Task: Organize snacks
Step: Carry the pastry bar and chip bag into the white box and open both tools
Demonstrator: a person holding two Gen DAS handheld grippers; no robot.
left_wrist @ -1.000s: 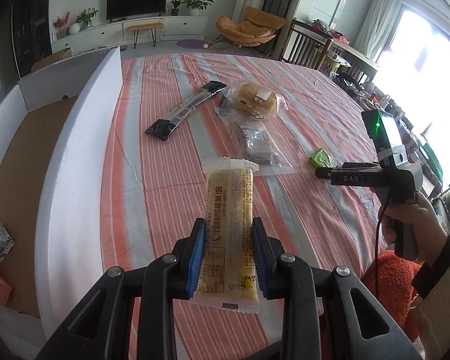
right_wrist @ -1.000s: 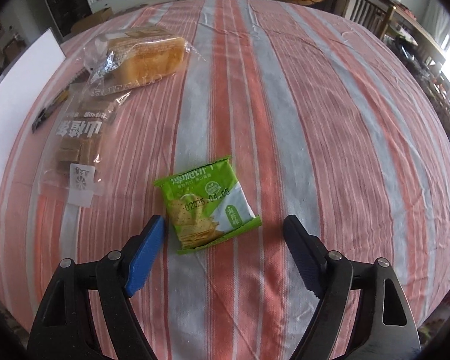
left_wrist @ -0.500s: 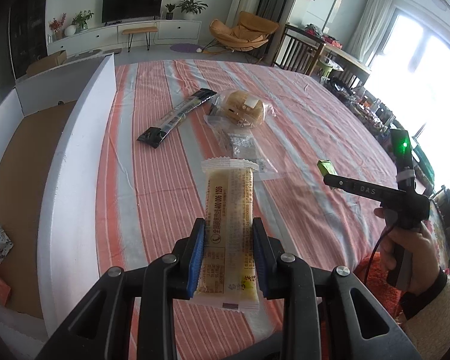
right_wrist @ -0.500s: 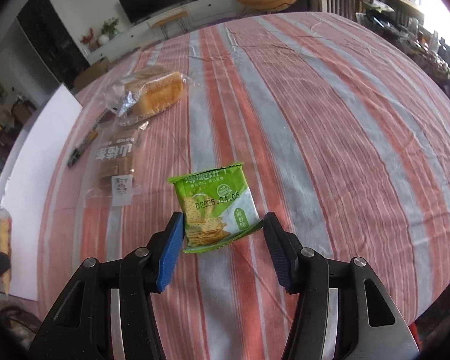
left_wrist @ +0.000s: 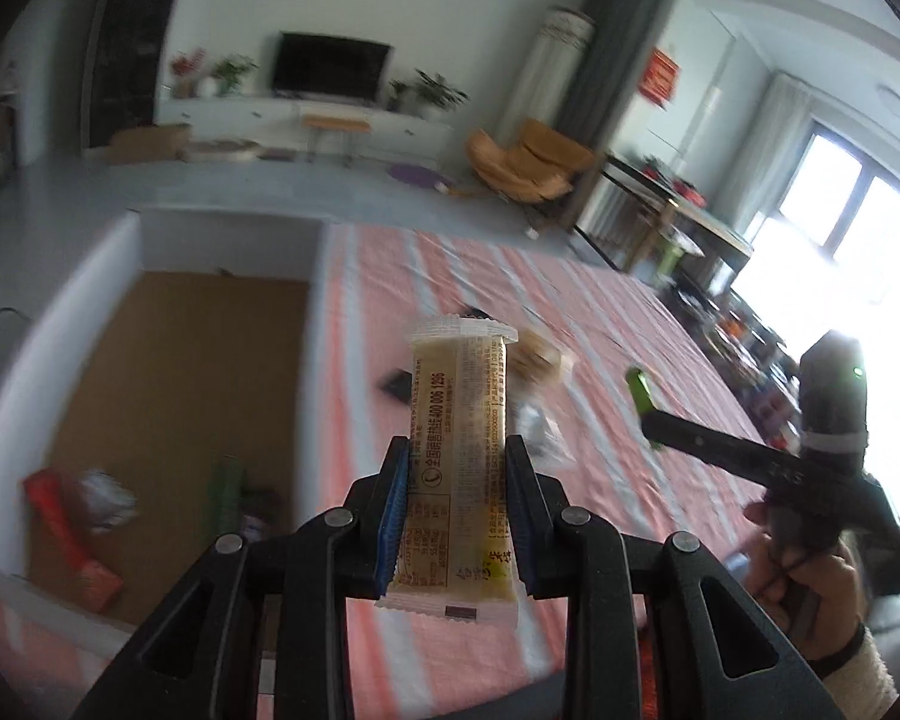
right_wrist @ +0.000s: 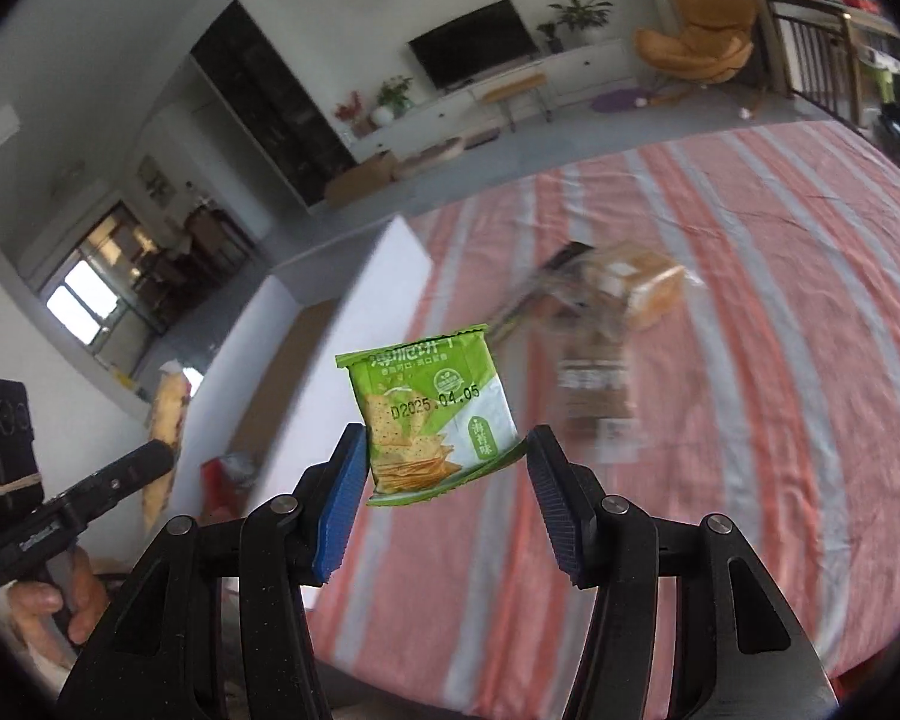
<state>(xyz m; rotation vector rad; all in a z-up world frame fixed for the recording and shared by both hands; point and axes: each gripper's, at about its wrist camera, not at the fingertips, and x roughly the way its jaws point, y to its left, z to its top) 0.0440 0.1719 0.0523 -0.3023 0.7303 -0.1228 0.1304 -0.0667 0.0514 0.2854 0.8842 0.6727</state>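
Two light, crinkly packets are aloft: our left gripper (left_wrist: 456, 510) pinches the yellow snack bar (left_wrist: 459, 462) mid-length; our right gripper (right_wrist: 447, 489) grips the green cracker packet (right_wrist: 432, 414), fragile inside, box (right_wrist: 306, 360) at ten o'clock.

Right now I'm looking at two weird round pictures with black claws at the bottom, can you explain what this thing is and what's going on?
Those claws are two handheld grippers, one in each of a person's hands; no robot is involved. Each round picture comes from a wide-angle camera mounted on a gripper, looking out along its two fingers.

In the left-hand camera's picture, the left gripper is shut on a long yellow snack bar. In the other, the right gripper holds a green cracker packet, lifted off the surface.

Below is a table with a striped cloth, where a wrapped bread loaf and other blurred packets lie. Beside it is a white-walled box already holding a few snacks.
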